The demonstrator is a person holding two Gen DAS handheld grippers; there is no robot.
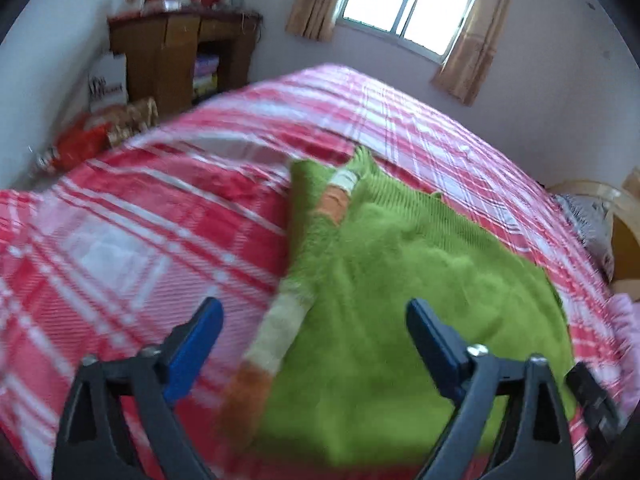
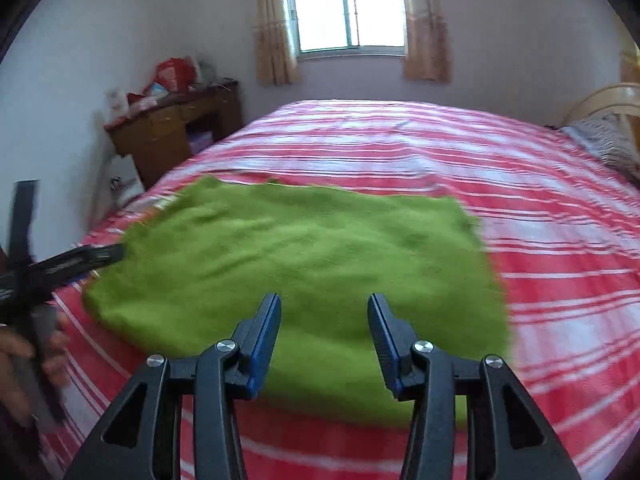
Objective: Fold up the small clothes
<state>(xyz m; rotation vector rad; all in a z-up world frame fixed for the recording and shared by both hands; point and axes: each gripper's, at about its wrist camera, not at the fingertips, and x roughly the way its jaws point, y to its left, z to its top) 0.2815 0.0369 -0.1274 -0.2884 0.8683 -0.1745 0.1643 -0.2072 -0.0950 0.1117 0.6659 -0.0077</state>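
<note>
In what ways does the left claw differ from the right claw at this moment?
The left claw stands wide open; the right claw is open more narrowly. The left claw is over the striped sleeve at the edge of the green sweater; the right claw is over its plain body. Both are empty, with blue pads.

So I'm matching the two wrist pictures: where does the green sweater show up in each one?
Left wrist view: the green sweater fills the lower centre and right, its striped sleeve along its left edge.
Right wrist view: the sweater lies flat across the centre, above the fingers.
Shared landmark: the curtained window behind the plaid bed.
</note>
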